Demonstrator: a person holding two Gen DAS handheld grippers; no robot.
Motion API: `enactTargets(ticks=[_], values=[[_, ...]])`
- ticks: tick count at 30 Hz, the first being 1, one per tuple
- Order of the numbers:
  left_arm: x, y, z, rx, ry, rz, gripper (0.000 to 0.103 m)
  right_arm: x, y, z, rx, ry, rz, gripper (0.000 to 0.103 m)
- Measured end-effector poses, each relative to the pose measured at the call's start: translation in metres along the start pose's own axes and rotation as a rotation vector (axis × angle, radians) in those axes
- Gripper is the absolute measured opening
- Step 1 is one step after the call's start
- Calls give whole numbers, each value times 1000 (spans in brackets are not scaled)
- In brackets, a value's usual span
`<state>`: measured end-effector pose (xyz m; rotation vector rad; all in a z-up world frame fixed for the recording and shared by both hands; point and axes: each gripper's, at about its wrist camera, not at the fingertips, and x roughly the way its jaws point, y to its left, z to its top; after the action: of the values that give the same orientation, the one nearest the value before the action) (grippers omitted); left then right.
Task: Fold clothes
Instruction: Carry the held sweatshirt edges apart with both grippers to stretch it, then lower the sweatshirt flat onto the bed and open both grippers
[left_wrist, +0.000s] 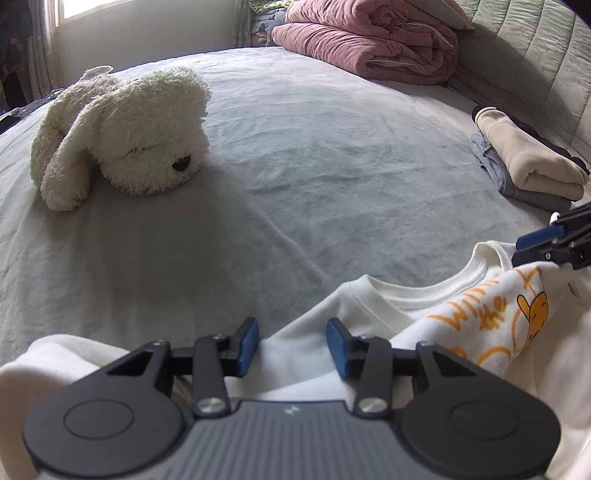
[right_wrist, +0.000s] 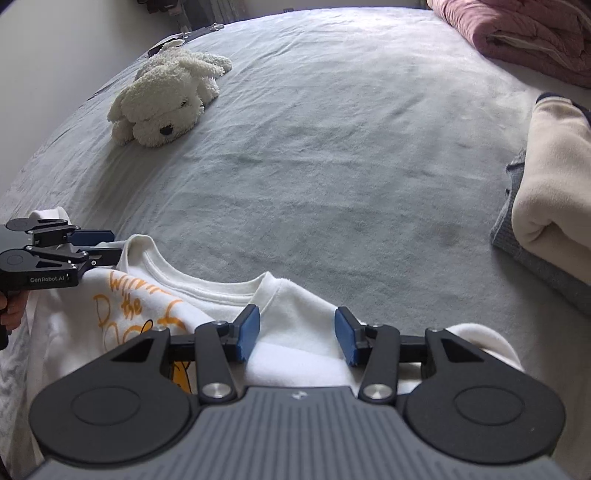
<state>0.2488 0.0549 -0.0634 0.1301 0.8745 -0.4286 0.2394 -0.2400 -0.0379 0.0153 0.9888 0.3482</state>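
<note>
- Your left gripper (left_wrist: 291, 345) sits over the white sweatshirt (left_wrist: 306, 354), jaws partly apart, gripping nothing.
- Your right gripper (right_wrist: 297, 338): same, partly apart, unclamped.
- Sweatshirt lies near edge of the grey bed (right_wrist: 332, 166); plush dog (left_wrist: 122, 136) far left.

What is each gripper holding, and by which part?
Nothing is held: the left gripper and right gripper stand open over the white sweatshirt, near its shoulders.
</note>
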Motion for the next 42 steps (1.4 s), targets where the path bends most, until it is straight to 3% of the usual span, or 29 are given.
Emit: enactTargets(ticks=[5, 9, 11, 13, 14, 20, 27, 34, 42], values=[[1, 0, -3, -2, -12, 7, 38, 13, 3, -1, -72, 19, -49, 48], [-1, -4, -8, -12, -34, 24, 22, 23, 8, -7, -116, 7, -86, 43], [-3, -5, -10, -26, -48, 22, 14, 23, 14, -9, -143, -3, -89, 19], [-5, -6, -12, -41, -67, 29, 9, 21, 20, -9, -160, -14, -107, 5], [-7, -7, -13, -46, -78, 39, 8, 19, 22, -10, -163, -29, -118, 3], [-19, -16, -7, -29, -197, 162, 7, -4, 22, -2, -121, -191, -181, 2], [-30, -9, 27, -52, -340, 271, 7, -8, 31, 26, -115, -338, -269, 2], [-4, -10, 48, -44, -339, 348, 7, 14, 26, 45, -85, -388, -335, 2], [41, -6, 36, -65, -279, 386, 8, 61, 18, 46, -72, -312, -349, 2]])
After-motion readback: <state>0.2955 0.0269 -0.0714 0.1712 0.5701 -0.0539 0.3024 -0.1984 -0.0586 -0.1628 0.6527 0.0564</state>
